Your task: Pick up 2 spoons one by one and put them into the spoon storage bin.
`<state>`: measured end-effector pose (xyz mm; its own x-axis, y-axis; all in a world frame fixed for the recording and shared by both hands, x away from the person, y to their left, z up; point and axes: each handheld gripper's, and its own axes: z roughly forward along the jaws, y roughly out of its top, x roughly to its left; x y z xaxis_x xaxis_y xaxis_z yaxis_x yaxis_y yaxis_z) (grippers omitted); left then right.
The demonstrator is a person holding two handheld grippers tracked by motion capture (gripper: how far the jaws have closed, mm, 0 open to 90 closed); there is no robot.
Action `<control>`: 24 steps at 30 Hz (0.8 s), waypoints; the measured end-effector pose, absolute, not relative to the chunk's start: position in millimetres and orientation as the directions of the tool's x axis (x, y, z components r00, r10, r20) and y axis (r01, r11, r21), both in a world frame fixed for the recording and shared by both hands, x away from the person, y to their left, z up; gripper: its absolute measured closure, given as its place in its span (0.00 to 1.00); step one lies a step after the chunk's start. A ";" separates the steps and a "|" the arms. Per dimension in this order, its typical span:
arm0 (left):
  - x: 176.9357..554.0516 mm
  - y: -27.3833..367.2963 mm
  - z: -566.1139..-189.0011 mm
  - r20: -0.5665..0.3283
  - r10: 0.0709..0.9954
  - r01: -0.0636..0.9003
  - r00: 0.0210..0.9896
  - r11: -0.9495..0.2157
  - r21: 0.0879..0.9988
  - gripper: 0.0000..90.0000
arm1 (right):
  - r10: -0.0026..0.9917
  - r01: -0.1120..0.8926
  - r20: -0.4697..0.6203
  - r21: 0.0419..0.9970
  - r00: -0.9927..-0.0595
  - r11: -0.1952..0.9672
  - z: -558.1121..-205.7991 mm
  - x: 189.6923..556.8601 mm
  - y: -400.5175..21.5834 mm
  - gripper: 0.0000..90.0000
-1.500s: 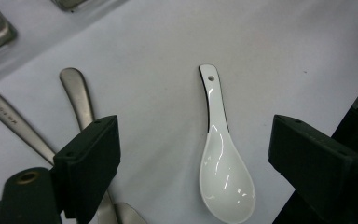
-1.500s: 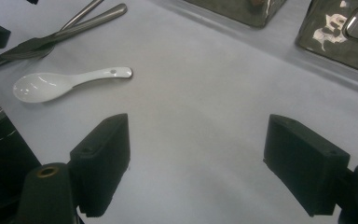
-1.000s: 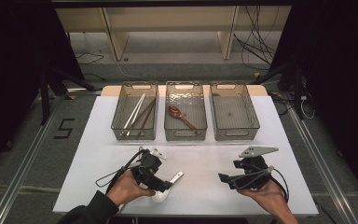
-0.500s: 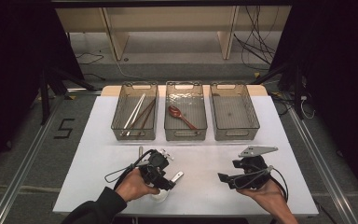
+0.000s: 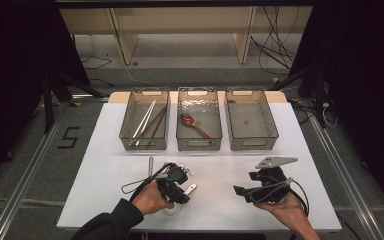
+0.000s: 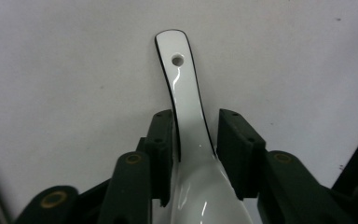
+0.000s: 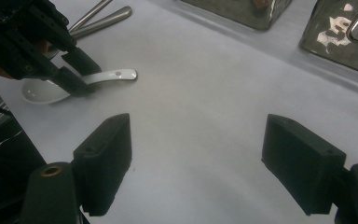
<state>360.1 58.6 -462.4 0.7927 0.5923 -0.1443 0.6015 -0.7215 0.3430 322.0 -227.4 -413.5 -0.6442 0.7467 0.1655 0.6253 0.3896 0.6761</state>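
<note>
Jaws astride glossy (white) spoon (image 6: 189,116)

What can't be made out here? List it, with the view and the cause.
- White spoon bowl: cut off by the bottom edge in the left gripper view; covered by the hand in the high view.
- Whether the left gripper pinches the handle: unclear.
- Two metal handles: ends hidden behind the left gripper, right gripper view.

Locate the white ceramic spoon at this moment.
The white ceramic spoon lies on the table's near-left part, its handle between the left gripper's jaws, in front of the left bin.
</note>
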 end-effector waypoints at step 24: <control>356.1 53.4 -455.3 -0.184 0.523 0.552 0.832 -0.748 0.369 0.95 | 0.747 0.620 0.164 0.684 -0.644 0.384 -412.0 322.2 -228.9 0.28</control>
